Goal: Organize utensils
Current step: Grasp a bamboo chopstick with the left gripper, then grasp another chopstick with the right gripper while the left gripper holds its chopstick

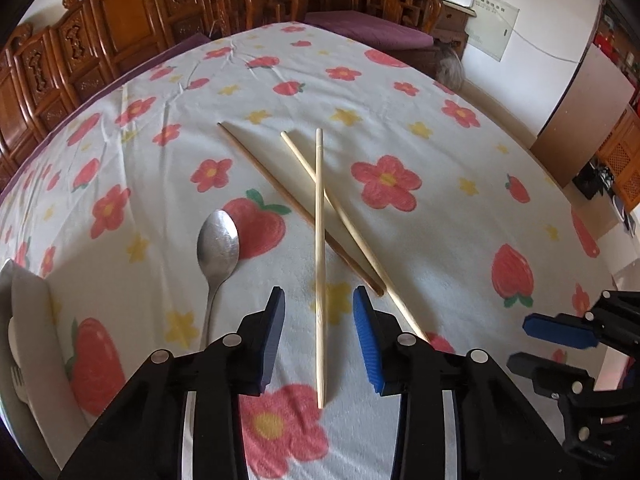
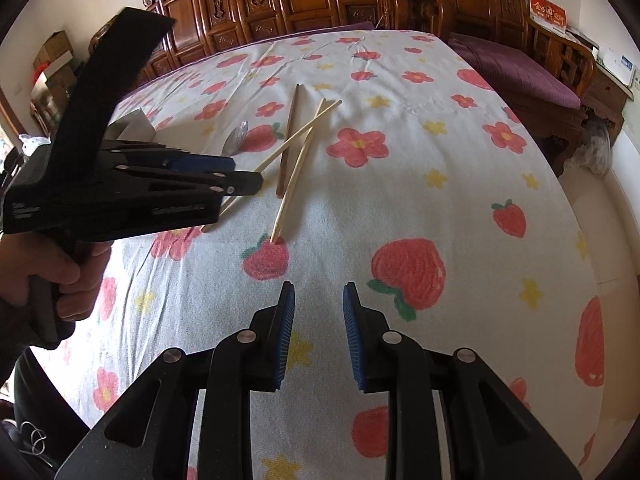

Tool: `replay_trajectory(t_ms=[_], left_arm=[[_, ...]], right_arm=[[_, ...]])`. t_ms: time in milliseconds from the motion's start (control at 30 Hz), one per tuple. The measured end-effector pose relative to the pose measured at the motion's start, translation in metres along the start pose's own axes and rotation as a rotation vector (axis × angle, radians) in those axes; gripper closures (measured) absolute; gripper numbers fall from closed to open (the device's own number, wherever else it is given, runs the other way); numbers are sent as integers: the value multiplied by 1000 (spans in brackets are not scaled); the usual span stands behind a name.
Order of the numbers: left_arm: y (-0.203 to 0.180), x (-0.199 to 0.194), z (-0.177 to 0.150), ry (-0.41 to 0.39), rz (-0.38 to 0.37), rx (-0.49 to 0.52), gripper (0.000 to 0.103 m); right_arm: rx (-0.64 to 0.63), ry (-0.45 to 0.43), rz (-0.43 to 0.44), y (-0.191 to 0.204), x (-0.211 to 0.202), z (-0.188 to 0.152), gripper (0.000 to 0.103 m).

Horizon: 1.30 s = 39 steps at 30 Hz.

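Three chopsticks lie crossed on the flowered tablecloth: a pale chopstick (image 1: 319,248) running toward me, a second pale chopstick (image 1: 352,232) and a dark brown chopstick (image 1: 280,196). A metal spoon (image 1: 218,248) lies to their left. My left gripper (image 1: 319,312) is open, its jaws on either side of the near pale chopstick and just above it. My right gripper (image 2: 319,304) is open and empty over bare cloth, short of the chopsticks (image 2: 298,164). The left gripper (image 2: 240,178) also shows in the right wrist view, and the right gripper (image 1: 548,344) in the left wrist view.
A white tray (image 1: 28,320) holding a fork (image 1: 18,380) sits at the table's left edge. Carved wooden chairs (image 1: 120,12) and a purple-cushioned bench (image 1: 368,28) line the far side. The table (image 2: 460,184) drops off at the right.
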<state>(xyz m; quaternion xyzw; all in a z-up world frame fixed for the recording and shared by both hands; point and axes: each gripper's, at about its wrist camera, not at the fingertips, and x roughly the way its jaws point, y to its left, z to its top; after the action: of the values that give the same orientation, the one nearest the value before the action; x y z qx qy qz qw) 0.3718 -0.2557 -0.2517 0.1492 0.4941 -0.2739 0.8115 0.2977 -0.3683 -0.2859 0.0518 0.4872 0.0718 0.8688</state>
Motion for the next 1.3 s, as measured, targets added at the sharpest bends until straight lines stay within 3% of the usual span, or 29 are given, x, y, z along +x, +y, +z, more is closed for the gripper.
replay_trajectory(t_ms=[233,300,367,800,1300], left_arm=[[0,9,5,4,9,0,70],[-1,10,6,1,23,7,77],[2,10,6,2,16,3,98],[28,-13,2,-21,-17,-76,99],[46,-60,-10,-80,-8,-89,99]], right_arm=[[4,-1,-3,-1,0,0,76],[2,-5,-2,0,-1,1,76],[1,-9,-2,0,-2,2,76],[1,-25,14,7,5,15,76],[-35,-33,29,16,57,90,76]])
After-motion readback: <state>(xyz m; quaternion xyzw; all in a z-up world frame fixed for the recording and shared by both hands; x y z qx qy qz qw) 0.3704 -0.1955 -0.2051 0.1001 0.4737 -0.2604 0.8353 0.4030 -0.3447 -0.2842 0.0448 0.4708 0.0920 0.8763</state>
